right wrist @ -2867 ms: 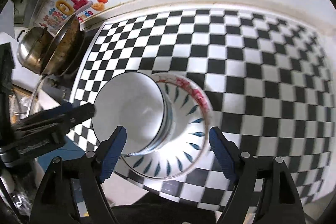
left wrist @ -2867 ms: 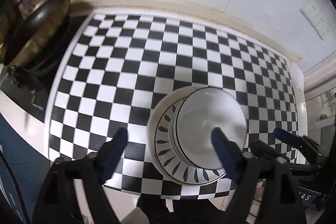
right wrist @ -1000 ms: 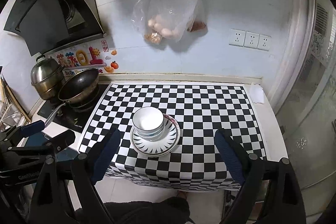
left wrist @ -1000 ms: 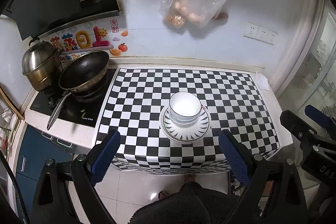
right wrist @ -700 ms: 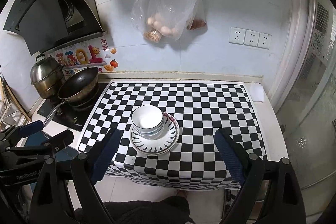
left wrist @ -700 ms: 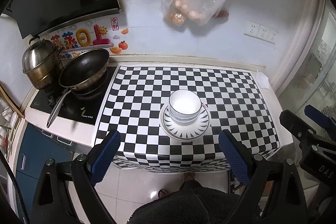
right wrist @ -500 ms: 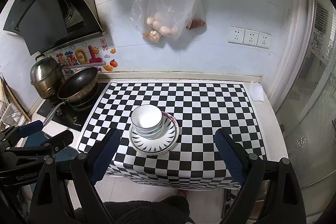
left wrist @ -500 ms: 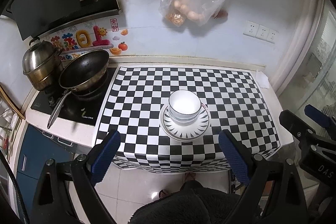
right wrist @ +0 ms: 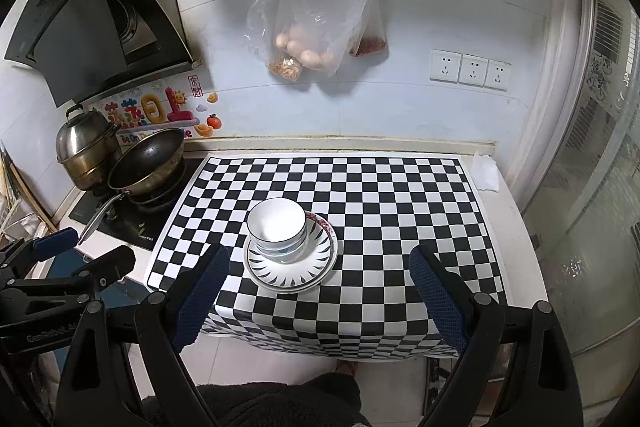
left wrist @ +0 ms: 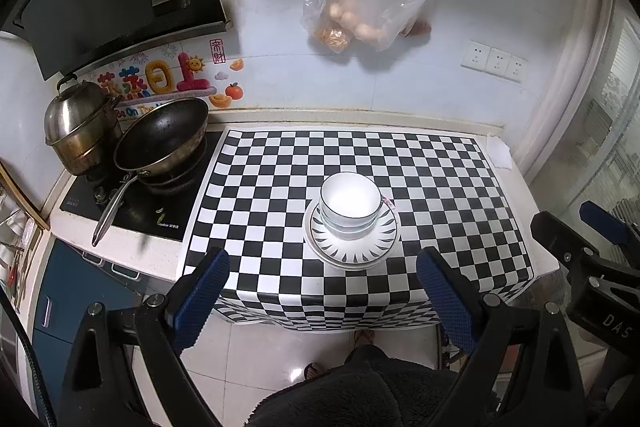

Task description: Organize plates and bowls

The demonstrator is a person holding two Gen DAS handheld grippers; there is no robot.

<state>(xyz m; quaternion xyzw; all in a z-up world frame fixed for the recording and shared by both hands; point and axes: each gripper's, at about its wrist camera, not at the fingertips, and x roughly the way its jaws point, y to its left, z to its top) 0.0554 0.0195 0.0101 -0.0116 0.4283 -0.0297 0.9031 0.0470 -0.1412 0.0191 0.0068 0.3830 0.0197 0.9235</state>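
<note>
White bowls [left wrist: 350, 203] are stacked on patterned plates [left wrist: 352, 247] near the front of the checkered counter [left wrist: 440, 187]. The stack also shows in the right wrist view, bowls [right wrist: 277, 225] on plates [right wrist: 292, 273]. My left gripper [left wrist: 322, 291] is open and empty, held back well short of the counter's front edge. My right gripper [right wrist: 316, 291] is open and empty too, also back from the counter. Each gripper shows at the edge of the other's view, the right [left wrist: 592, 251] and the left [right wrist: 60, 267].
A black pan [left wrist: 160, 143] and a steel pot [left wrist: 80, 127] stand on the stove left of the counter. A plastic bag of food [left wrist: 364, 7] hangs on the wall. A white cloth [right wrist: 486, 173] lies at the counter's back right corner. A glass door [right wrist: 592, 187] stands to the right.
Both grippers pulled far back and up from the stack, where they stood close around it 2.9 s ago. Over the last second the views barely move. The stack has not moved.
</note>
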